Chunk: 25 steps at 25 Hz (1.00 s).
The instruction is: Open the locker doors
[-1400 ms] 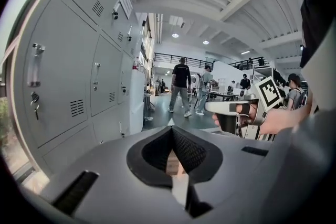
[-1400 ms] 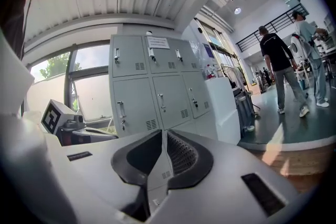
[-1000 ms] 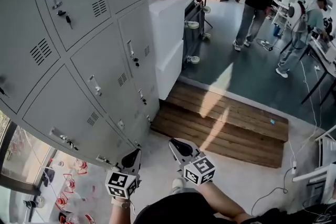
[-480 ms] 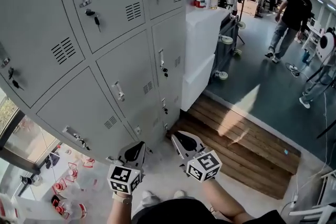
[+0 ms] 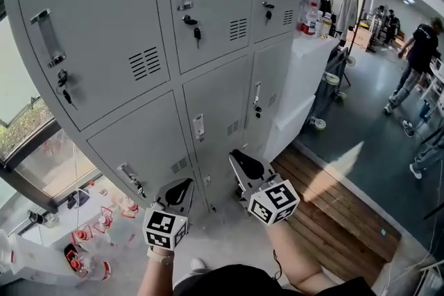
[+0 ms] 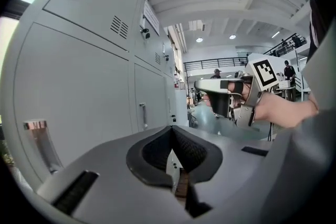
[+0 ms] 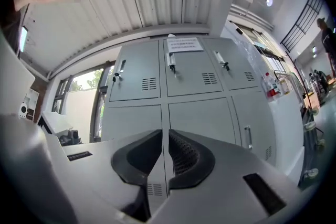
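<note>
The left gripper [image 5: 182,188] and right gripper [image 5: 239,161] are pressed together, seemingly empty, near the closed locker doors [image 5: 211,31].

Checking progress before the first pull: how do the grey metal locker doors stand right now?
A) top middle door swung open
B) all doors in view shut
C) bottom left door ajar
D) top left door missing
B: in the head view every grey metal locker door lies flush in its frame, with small keys hanging in the locks.
</note>
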{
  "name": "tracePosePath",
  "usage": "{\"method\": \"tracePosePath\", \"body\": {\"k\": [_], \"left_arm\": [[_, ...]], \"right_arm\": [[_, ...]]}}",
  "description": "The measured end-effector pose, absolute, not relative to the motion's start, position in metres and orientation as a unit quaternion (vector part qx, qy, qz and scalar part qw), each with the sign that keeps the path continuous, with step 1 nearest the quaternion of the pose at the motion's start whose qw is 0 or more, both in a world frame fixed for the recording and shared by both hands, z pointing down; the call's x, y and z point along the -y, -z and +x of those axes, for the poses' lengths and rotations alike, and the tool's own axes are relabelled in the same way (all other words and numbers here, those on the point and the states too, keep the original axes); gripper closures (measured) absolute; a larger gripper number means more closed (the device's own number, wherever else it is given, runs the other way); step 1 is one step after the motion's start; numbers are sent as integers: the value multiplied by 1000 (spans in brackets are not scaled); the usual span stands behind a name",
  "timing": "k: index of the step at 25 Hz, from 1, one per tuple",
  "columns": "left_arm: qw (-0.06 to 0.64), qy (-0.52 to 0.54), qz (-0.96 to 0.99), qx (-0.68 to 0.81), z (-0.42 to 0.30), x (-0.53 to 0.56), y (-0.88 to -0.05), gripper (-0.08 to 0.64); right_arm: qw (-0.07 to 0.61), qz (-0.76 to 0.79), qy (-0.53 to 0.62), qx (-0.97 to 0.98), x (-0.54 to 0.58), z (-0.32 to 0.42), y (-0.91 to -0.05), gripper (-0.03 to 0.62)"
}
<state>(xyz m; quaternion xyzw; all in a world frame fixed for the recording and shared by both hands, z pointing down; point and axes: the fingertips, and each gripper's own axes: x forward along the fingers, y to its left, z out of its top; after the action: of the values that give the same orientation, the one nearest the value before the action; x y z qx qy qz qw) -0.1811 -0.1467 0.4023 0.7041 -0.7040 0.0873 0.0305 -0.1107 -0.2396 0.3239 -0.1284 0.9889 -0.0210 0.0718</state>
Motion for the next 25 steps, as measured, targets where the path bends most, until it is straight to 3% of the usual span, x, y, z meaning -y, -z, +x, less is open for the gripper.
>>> {"method": "tracePosePath", "body": {"k": [13,25], "left_arm": [[4,-83,678,731,-239,135,-372,542],[-6,-74,678,731,-268,131,-365,541]], "right_arm": [[150,-88,-82,-981,254,-184,-164,525],[175,-87,-155,-968,272,-240,-49,387]]}}
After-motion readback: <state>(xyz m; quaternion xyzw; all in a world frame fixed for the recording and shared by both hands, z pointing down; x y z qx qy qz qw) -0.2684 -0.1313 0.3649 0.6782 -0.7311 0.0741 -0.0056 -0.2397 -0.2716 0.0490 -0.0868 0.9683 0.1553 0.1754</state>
